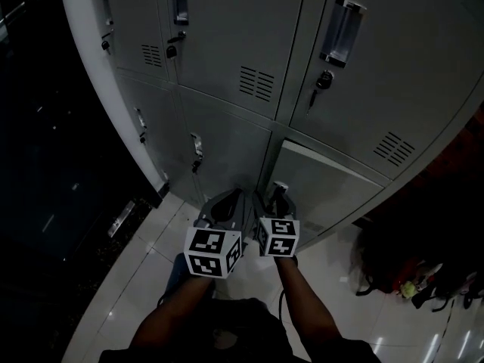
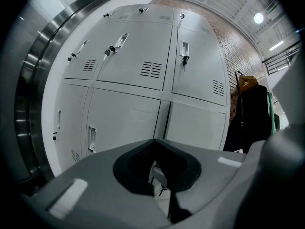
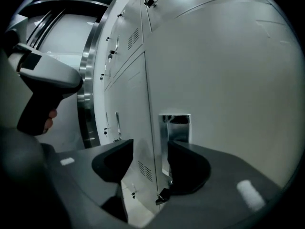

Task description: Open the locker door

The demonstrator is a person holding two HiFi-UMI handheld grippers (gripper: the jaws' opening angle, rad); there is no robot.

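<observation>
Reaching low for the bottom-right locker door (image 1: 333, 184), I have my right gripper (image 3: 150, 159) spread wide. One jaw sits on each side of the door's free vertical edge, at the height of the recessed chrome handle (image 3: 175, 125). I hold it there because that is the side that swings out, and the recess is the only lip the jaws could hook. From my right gripper view I can't tell whether either jaw touches the metal yet. A key (image 3: 162, 194) hangs in the lock just below the handle, so I judge the door unlocked. In the head view a pale strip shows along its top edge, and it may already stand slightly ajar, though I'm not sure.

My left gripper (image 2: 155, 144) is pressed together at the tips and pinches nothing. It points at the seam between the two lower doors and sits just beside the right one, out of the door's swing, I'd say as a spare. The pull calls for a gentle hook on the handle lip, because smooth painted steel would slip in the jaws.
</observation>
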